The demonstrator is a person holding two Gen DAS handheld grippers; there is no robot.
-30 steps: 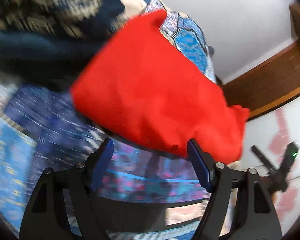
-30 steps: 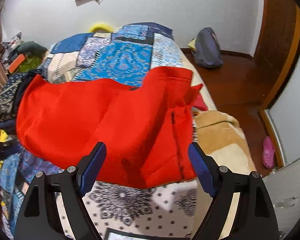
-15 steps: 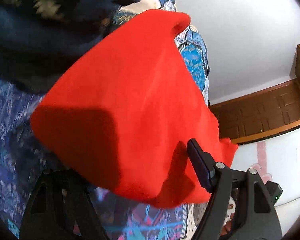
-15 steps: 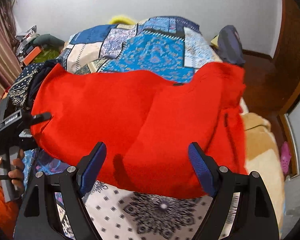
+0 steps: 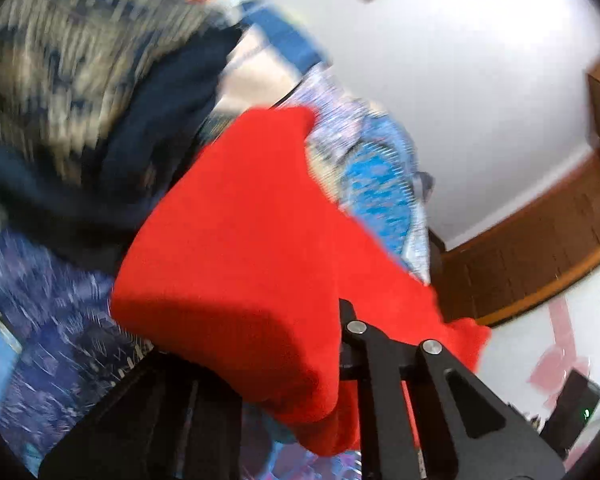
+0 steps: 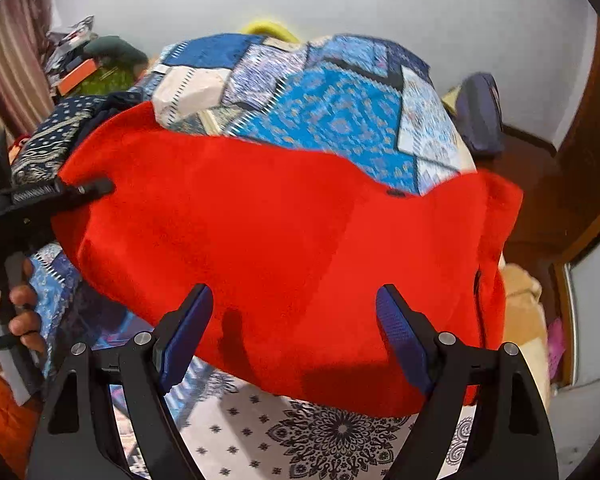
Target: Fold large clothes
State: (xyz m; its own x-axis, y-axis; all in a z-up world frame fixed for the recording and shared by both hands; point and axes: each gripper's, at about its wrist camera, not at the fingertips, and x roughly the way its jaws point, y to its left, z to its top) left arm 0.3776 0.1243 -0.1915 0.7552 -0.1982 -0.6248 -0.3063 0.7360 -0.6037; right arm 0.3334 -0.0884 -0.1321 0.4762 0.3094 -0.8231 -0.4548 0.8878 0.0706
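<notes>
Red garment (image 6: 292, 264) hangs above bed (image 6: 340, 112), spread, no fold made yet. Left gripper (image 5: 320, 360) clenched on garment's left edge. Right gripper (image 6: 296, 332) fingers released, nothing between. All folds remain.

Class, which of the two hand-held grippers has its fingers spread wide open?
The right hand-held gripper: its blue fingers stand wide apart before the red garment.

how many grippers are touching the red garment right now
1: the left gripper is at the red garment's left edge. The right gripper is open, apparently short of it.
</notes>
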